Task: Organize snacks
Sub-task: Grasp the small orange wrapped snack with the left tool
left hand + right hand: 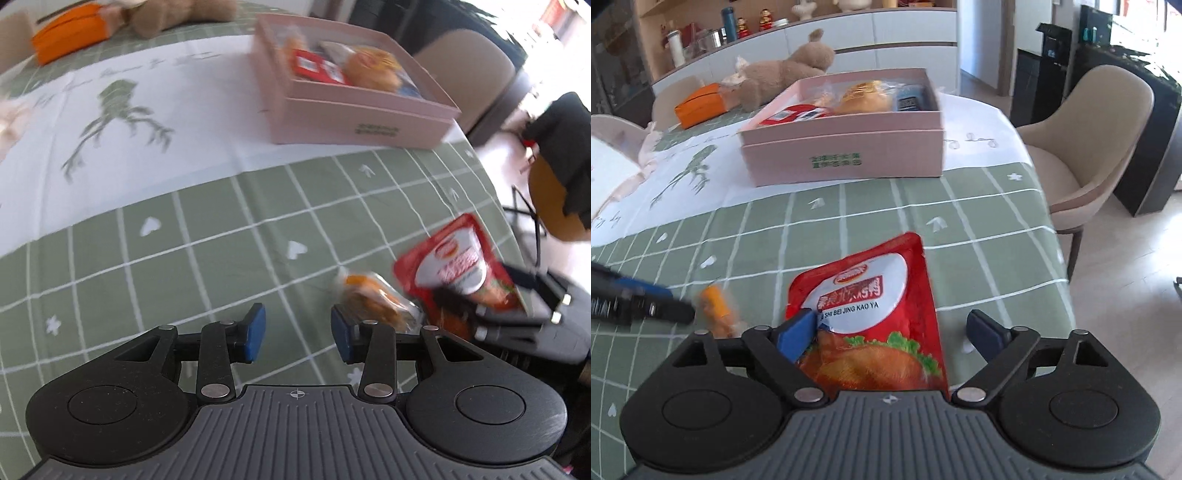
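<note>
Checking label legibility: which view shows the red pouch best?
The right wrist view: the red pouch lies centred, sharp, its print readable. The left wrist view shows it at the right edge, blurred, partly behind the other tongs.

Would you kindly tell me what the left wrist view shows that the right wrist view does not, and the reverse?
Only the left wrist view: a dark garment draped on an orange seat at the far right.

Only the right wrist view: a beige armchair seen whole, and shelves with bottles.

Both: the pink box of snacks, the red pouch, the small orange snack, the plush bear, the orange box and the green checked tablecloth.
</note>
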